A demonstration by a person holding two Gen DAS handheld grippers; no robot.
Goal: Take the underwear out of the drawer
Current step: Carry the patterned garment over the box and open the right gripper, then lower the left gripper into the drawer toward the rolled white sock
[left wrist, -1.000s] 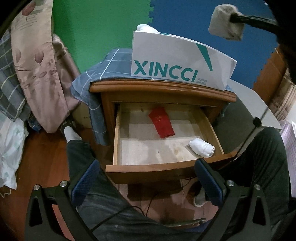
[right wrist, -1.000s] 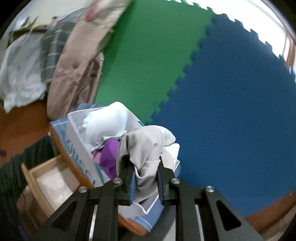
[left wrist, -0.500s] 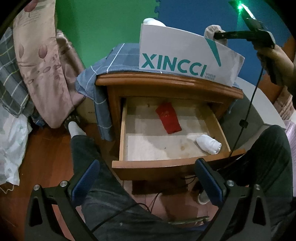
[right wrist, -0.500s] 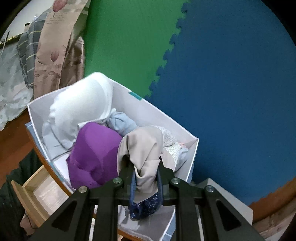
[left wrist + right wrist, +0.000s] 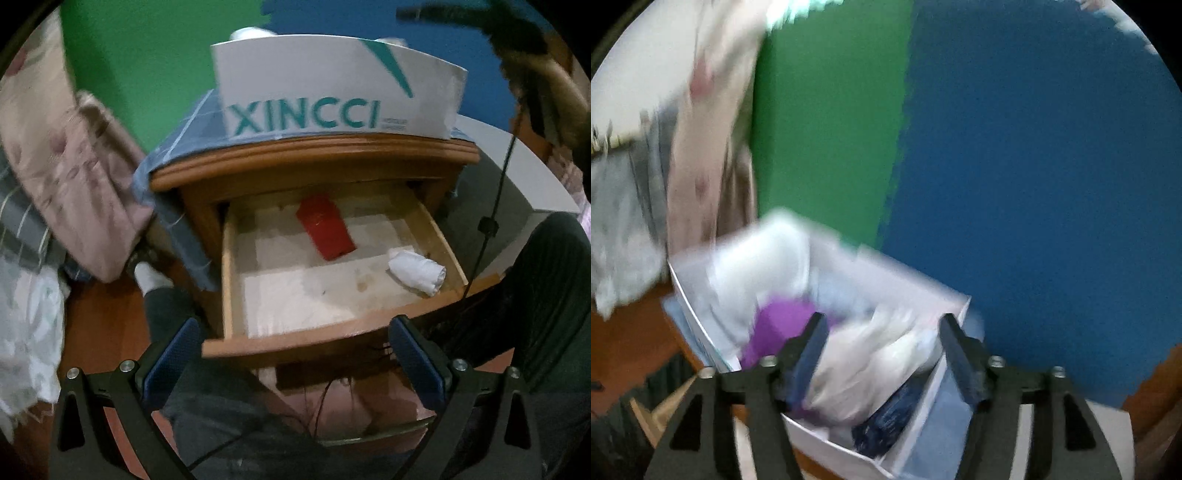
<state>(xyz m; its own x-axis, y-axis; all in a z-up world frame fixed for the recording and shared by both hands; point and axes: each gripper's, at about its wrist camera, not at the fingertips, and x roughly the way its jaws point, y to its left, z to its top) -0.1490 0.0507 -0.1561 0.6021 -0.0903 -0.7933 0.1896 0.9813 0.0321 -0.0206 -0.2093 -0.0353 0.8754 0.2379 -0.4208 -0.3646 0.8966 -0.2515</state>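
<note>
- Right now I am sitting in front of a wooden nightstand (image 5: pixel 314 162), working a two-finger gripper in each hand.
- I am holding my right gripper (image 5: pixel 881 349) over the white box (image 5: pixel 332 88) on top of the nightstand, because that box is where the removed garments are being collected.
- Its jaws have just been opening and are standing wide, so the beige underwear (image 5: pixel 864 373) is lying loose between them on the pile, beside a purple garment (image 5: pixel 779 328); the pads are not pressing it, though motion blur is softening the detail.
- I am keeping my left gripper (image 5: pixel 291 354) low in front of the open drawer (image 5: pixel 332 334), jaws spread wide and holding nothing, which I judge leaves it ready for the next reach.
- Inside the drawer a rolled white garment (image 5: pixel 417 271) is lying near the front right corner, probably more underwear waiting to come out.
- A flat red item (image 5: pixel 327 225) is resting toward the back of the drawer; I cannot tell what it is.
- My legs in dark trousers are showing on both sides of the drawer, so I am working close to it.
</note>
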